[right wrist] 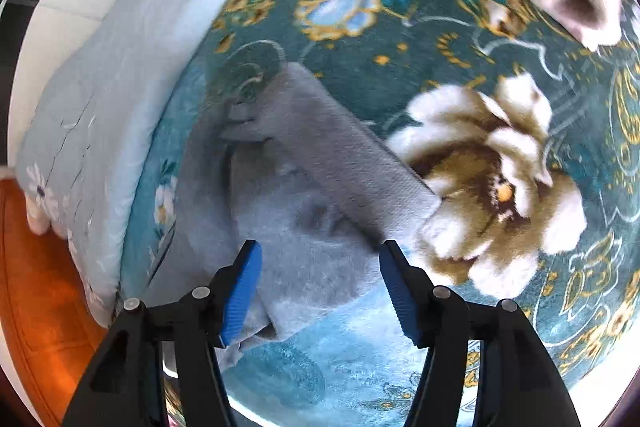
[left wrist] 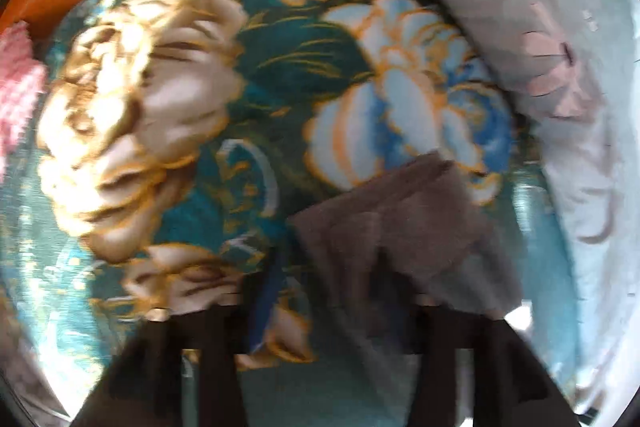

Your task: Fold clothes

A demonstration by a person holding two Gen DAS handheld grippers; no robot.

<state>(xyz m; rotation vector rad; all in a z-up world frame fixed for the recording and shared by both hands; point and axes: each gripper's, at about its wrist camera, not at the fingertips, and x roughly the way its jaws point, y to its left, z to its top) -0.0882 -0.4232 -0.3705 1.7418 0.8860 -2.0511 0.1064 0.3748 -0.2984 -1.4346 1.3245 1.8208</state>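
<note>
A soft grey knit garment (right wrist: 304,187) lies part-folded on the plush teal floral blanket (right wrist: 400,67), below the right gripper (right wrist: 320,291), whose ribbed blue jaws gape empty, while the blurred left gripper (left wrist: 320,347) also stands open over the garment's corner.

I see one grey garment (right wrist: 304,187), soft and fuzzy, lying crumpled on the teal floral blanket (right wrist: 400,75), close to the blanket's edge by the pale blue quilt (right wrist: 120,87). A ribbed band runs across it on a slant, flat and straight, with loose folds bunched beneath and beside it. From my left camera the garment (left wrist: 400,227) looks brownish and blurred, a rumpled heap with one corner pointing up.
</note>
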